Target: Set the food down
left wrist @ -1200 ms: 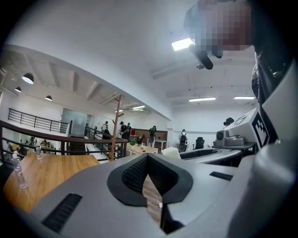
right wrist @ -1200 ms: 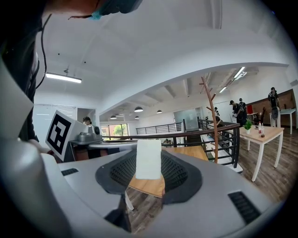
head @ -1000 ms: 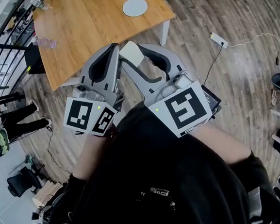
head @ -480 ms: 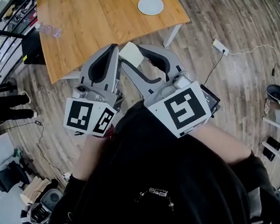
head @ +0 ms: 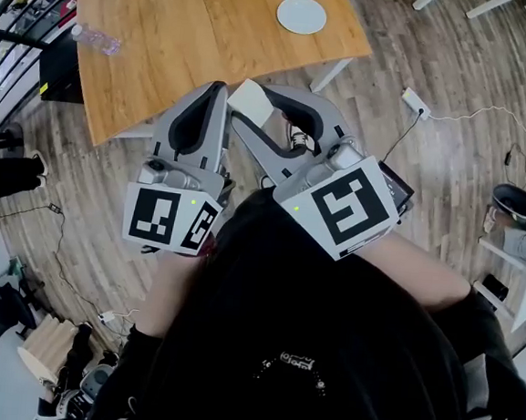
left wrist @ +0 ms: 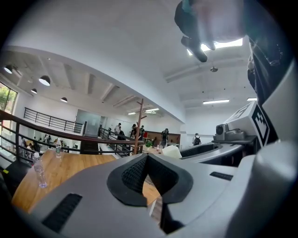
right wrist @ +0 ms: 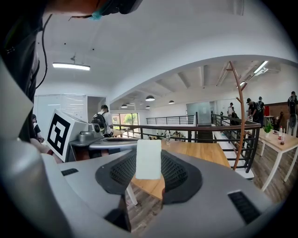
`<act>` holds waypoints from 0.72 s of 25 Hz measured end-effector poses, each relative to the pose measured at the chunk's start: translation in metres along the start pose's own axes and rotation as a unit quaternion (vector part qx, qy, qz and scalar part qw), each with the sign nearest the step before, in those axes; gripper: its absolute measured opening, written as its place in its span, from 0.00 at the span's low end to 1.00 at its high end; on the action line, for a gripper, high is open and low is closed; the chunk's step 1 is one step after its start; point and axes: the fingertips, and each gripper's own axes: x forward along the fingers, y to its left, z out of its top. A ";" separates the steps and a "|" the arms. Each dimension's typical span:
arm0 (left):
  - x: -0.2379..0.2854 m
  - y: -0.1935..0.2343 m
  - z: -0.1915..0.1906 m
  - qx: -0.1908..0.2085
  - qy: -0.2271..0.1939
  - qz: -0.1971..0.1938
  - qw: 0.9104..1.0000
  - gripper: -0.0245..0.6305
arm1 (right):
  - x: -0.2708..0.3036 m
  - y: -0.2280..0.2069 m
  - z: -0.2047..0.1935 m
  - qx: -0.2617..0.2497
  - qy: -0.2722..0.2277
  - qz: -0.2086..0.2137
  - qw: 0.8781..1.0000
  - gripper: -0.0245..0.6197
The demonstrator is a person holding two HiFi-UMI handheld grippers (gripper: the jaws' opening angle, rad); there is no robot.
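An open hall with plank flooring holds a warm wooden surface (head: 196,34), ahead of both claws and well apart from them, with a round white plate (head: 301,15) near its far right corner. The right claw (head: 254,105) is clamped on the food (right wrist: 148,159), a flat, pale, matt rectangular slab standing lengthwise out of the ribbed black pads. The left claw (left wrist: 147,160), just beside it, is closed on nothing, so the reach forward likely falls to the right

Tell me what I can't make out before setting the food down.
- Head view: far end of the wooden table, cut off by the top edge.
- Head view: contents of the plastic bottle, too small.
- Right gripper view: kind of white slab in the right tool; featureless.
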 end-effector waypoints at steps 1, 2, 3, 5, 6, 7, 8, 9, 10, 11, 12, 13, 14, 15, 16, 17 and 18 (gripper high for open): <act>0.004 0.002 0.002 0.001 -0.001 0.003 1.000 0.04 | 0.002 -0.004 0.002 -0.001 -0.003 0.003 1.000 0.30; 0.008 0.004 0.003 0.003 -0.001 0.006 1.000 0.04 | 0.005 -0.007 0.004 -0.003 -0.004 0.007 1.000 0.30; 0.012 0.008 0.005 0.004 -0.001 0.010 1.000 0.04 | 0.009 -0.011 0.006 -0.004 -0.004 0.010 1.000 0.30; 0.022 0.016 0.008 0.007 0.000 0.016 1.000 0.04 | 0.018 -0.021 0.010 -0.003 -0.005 0.017 1.000 0.30; 0.028 0.021 0.010 0.009 0.001 0.018 1.000 0.04 | 0.023 -0.027 0.012 -0.002 -0.006 0.019 1.000 0.30; 0.036 0.025 0.013 0.011 0.001 0.020 1.000 0.04 | 0.028 -0.034 0.016 -0.002 -0.008 0.022 1.000 0.30; 0.044 0.029 0.016 0.012 0.001 0.022 1.000 0.04 | 0.033 -0.041 0.019 -0.002 -0.010 0.023 1.000 0.30; 0.052 0.032 0.019 0.013 0.001 0.024 1.000 0.04 | 0.037 -0.049 0.023 -0.002 -0.012 0.025 1.000 0.30; 0.061 0.035 0.021 0.015 0.001 0.026 1.000 0.04 | 0.040 -0.057 0.025 -0.001 -0.014 0.026 1.000 0.30; 0.069 0.038 0.023 0.016 0.002 0.028 0.999 0.04 | 0.044 -0.066 0.027 0.001 -0.016 0.028 0.999 0.30; 0.078 0.040 0.024 0.018 0.003 0.030 0.999 0.04 | 0.047 -0.074 0.029 0.002 -0.017 0.030 0.999 0.30; 0.087 0.042 0.025 0.019 0.005 0.032 0.999 0.04 | 0.050 -0.082 0.031 0.004 -0.018 0.032 0.999 0.30; 0.095 0.044 0.026 0.020 0.007 0.034 0.999 0.04 | 0.053 -0.090 0.032 0.006 -0.019 0.035 0.999 0.30; 0.104 0.045 0.028 0.021 0.008 0.035 0.999 0.04 | 0.055 -0.099 0.034 0.007 -0.019 0.037 0.999 0.30; 0.112 0.046 0.030 0.021 0.009 0.037 0.999 0.04 | 0.057 -0.107 0.037 0.009 -0.020 0.038 0.999 0.30; 0.120 0.047 0.032 0.022 0.010 0.039 0.999 0.04 | 0.058 -0.116 0.039 0.010 -0.021 0.040 0.999 0.30; 0.128 0.047 0.034 0.023 0.011 0.042 0.999 0.04 | 0.059 -0.123 0.041 0.010 -0.022 0.043 0.999 0.30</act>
